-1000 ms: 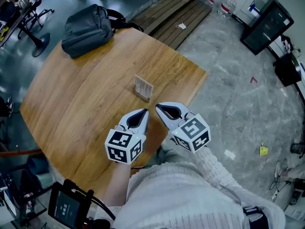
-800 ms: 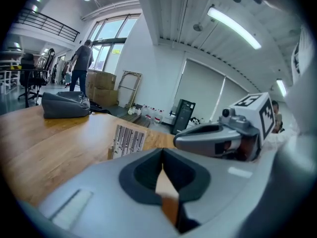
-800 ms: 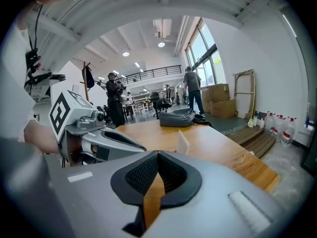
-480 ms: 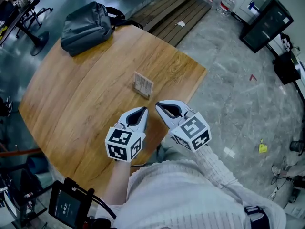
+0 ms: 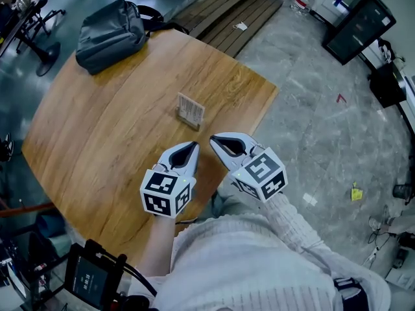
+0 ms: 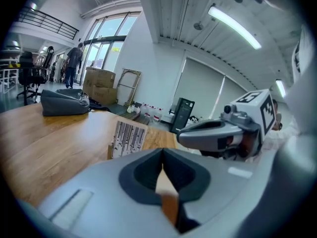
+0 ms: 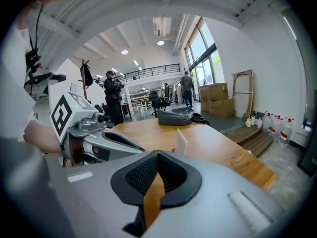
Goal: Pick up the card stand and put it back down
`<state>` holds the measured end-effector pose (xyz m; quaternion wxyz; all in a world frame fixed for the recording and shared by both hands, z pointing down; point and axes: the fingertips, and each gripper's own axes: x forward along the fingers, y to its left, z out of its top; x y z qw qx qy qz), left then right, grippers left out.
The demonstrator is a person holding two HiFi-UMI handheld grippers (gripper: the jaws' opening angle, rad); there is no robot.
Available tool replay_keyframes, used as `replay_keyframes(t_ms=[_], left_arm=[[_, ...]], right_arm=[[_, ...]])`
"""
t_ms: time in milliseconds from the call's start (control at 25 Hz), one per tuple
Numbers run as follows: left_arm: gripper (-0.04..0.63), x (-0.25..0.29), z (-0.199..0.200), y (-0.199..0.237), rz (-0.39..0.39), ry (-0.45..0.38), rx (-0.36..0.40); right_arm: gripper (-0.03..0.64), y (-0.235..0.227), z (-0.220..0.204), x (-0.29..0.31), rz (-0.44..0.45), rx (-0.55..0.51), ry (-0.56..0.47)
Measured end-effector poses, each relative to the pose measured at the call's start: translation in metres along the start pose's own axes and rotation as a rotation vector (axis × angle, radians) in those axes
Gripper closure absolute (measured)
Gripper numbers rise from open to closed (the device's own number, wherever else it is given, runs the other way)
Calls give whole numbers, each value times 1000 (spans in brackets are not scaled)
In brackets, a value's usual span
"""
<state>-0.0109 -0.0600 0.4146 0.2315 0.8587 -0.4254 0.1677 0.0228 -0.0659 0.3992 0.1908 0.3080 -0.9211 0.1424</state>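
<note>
Head view: card stand stands mid-worktop, just ahead of both jaw tips. Left gripper view: left hand-held gripper is pinched together, empty. Right gripper view: right hand-held gripper same deal, fully closed on nothing.

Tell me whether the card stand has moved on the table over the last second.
No. The card stand keeps its spot against the near corner of the table; only the camera view has shifted.
</note>
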Motion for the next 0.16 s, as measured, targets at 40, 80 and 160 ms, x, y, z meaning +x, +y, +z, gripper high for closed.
replay_keyframes(t_ms=[40, 80, 160], left_arm=[[588, 1, 0, -1, -2, 2, 0], [588, 2, 0, -1, -3, 3, 0], [588, 3, 1, -2, -5, 6, -1]], right_arm=[[618, -1, 0, 0, 1, 0, 2], [618, -2, 0, -1, 1, 0, 4], [618, -4, 0, -2, 0, 0, 7]])
